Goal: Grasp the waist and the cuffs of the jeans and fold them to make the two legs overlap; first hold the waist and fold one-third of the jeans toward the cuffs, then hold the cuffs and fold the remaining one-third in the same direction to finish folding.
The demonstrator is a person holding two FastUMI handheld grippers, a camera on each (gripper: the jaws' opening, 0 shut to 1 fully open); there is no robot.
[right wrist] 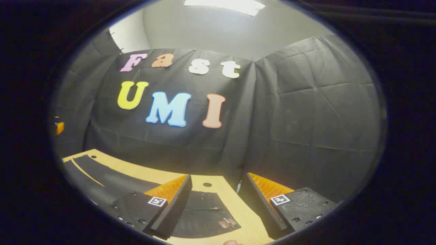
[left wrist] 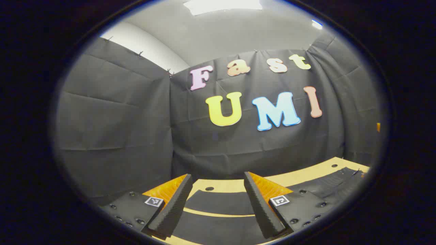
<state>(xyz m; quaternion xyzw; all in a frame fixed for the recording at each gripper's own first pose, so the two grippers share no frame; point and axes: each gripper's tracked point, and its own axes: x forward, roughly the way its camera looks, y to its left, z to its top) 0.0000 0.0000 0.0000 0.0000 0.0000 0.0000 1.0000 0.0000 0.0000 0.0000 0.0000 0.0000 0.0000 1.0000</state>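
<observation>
Left gripper view: left gripper hovering released over jeans legs on desk | right gripper view: right gripper hovering released over waist patch

Your jeans are black and lie flat on the light wooden bench, spread out and unfolded. In the left gripper view you see two dark legs side by side with a thin strip of bench between them. In the right gripper view the jeans show a small tag near the edge.
</observation>
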